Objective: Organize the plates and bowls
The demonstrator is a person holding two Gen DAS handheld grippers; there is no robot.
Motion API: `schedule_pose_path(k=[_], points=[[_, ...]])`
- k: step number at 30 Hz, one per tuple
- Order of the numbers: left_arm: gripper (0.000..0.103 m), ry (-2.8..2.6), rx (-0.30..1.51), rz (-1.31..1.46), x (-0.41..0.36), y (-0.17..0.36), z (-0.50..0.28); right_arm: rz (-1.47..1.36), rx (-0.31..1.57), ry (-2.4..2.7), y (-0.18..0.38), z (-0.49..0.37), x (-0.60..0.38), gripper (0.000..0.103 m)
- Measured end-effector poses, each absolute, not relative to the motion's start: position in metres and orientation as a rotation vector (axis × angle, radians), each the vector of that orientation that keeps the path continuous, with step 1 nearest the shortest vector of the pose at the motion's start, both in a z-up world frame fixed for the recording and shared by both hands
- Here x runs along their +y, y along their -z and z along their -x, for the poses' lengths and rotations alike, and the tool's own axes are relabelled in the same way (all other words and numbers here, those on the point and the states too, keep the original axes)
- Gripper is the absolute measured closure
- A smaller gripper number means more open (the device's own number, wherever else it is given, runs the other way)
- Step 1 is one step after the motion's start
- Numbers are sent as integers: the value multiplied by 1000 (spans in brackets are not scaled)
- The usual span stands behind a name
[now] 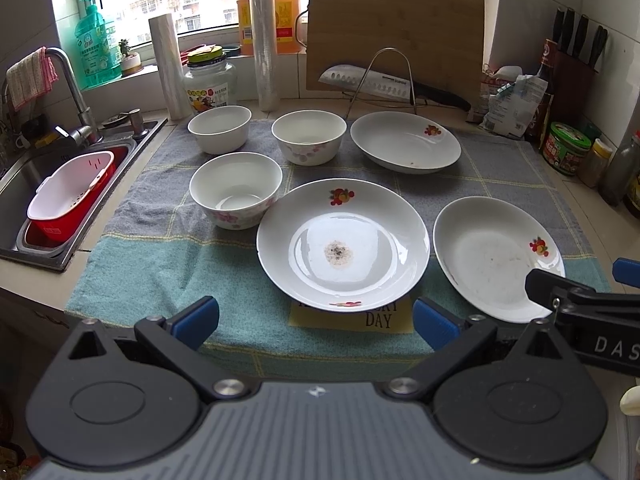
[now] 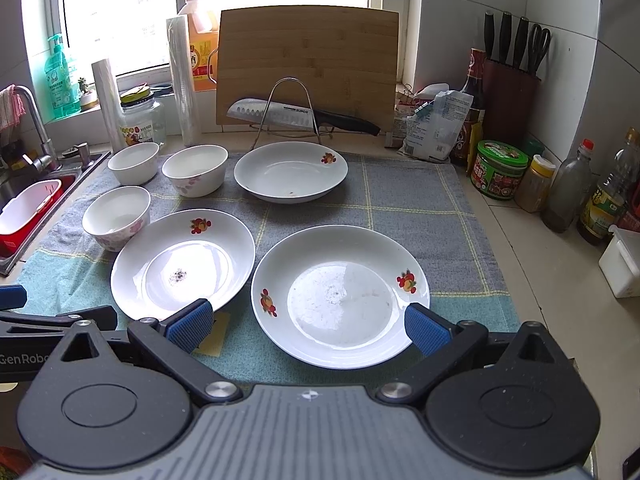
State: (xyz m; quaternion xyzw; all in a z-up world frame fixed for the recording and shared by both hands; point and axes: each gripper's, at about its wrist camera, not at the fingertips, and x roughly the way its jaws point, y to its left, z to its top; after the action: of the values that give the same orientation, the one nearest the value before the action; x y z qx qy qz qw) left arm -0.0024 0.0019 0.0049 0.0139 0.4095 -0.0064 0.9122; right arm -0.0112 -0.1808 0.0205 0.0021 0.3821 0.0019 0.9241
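Note:
Three white plates with fruit prints lie on a towel: a middle plate (image 1: pixel 343 244) (image 2: pixel 182 262), a right plate (image 1: pixel 494 258) (image 2: pixel 340 294) and a far plate (image 1: pixel 405 142) (image 2: pixel 290 172). Three white bowls stand at the left: a near floral bowl (image 1: pixel 235 188) (image 2: pixel 117 216), a far plain bowl (image 1: pixel 219 128) (image 2: pixel 134 162) and a far floral bowl (image 1: pixel 309 136) (image 2: pixel 195 170). My left gripper (image 1: pixel 316 322) is open and empty, in front of the middle plate. My right gripper (image 2: pixel 306 324) is open and empty, its fingers either side of the right plate's near part.
A sink (image 1: pixel 24 184) with a red and white strainer basket (image 1: pixel 70 196) is at the left. A cutting board (image 1: pixel 394 32), a knife on a wire rack (image 1: pixel 384 84), bottles and jars (image 2: pixel 498 176) line the back and right of the counter.

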Motion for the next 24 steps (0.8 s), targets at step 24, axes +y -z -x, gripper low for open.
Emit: schedule_pose_path(k=[24], points=[[1, 7, 850, -17, 2, -6, 4, -8, 779, -5, -21, 12, -181, 0]])
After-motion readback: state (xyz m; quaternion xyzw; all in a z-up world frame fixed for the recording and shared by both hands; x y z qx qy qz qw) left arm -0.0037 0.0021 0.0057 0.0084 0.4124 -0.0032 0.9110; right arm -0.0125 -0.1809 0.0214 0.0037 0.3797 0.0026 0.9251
